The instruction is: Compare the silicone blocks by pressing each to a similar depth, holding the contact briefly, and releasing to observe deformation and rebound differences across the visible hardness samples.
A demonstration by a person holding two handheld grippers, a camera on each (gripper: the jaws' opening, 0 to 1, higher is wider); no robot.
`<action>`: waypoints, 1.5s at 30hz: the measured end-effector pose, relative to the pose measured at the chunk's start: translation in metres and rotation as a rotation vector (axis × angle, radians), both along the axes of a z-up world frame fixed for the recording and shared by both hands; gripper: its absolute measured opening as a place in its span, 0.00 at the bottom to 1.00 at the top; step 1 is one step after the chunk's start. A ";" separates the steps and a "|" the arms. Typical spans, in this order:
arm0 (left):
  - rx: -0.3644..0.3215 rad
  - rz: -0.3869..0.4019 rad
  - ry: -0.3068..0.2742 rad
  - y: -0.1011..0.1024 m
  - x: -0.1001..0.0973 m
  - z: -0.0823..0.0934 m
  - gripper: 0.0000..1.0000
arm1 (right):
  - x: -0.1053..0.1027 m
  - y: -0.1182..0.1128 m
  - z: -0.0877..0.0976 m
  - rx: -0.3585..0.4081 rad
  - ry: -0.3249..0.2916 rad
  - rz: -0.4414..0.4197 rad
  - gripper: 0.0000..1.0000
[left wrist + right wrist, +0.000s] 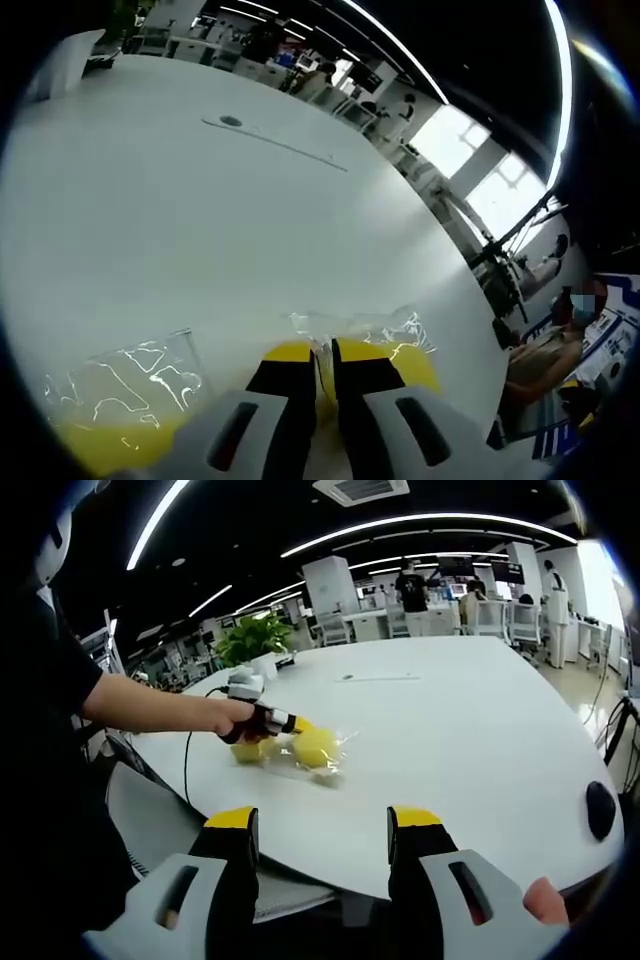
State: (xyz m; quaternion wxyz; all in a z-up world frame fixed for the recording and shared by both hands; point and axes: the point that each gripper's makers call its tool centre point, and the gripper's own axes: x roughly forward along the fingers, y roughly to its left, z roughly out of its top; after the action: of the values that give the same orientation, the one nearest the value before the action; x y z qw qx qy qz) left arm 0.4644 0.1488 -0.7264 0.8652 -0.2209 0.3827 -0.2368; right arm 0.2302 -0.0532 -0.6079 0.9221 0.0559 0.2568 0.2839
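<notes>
Two yellow silicone blocks in clear wrappers lie on a white table (200, 220). In the left gripper view one block (120, 405) sits at the lower left. The other block (405, 360) lies under my left gripper (324, 352), whose yellow-tipped jaws are shut and rest on it. In the right gripper view a hand holds the left gripper (297, 724) against the larger block (318, 746), with the smaller block (250, 750) beside it. My right gripper (325, 825) hangs open before the table's near edge, holding nothing.
A black round object (600, 810) lies near the table's right edge. A cable (190, 750) runs off the left side and a potted plant (252, 635) stands behind. A grey chair (150, 810) sits below the rim. People stand at far desks.
</notes>
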 end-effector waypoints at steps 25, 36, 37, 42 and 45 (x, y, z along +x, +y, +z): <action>0.026 -0.001 -0.020 0.008 -0.003 0.006 0.10 | 0.000 -0.001 0.002 -0.018 -0.006 0.011 0.47; 0.035 -0.005 -0.037 0.011 -0.004 0.012 0.14 | -0.002 0.000 0.002 -0.017 -0.010 0.010 0.46; 0.033 -0.004 -0.038 0.011 -0.004 0.013 0.14 | -0.002 0.000 0.002 -0.017 -0.010 0.011 0.46; 0.037 -0.009 -0.046 0.011 -0.005 0.014 0.16 | -0.003 -0.001 0.001 -0.019 -0.008 0.008 0.46; 0.038 -0.010 -0.044 0.011 -0.006 0.014 0.16 | -0.004 -0.002 0.001 -0.017 -0.009 0.006 0.46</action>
State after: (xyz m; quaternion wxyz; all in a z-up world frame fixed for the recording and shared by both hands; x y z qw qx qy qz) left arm 0.4586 0.1597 -0.7124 0.8763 -0.1970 0.3692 -0.2386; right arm 0.2267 -0.0552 -0.6069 0.9229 0.0461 0.2552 0.2846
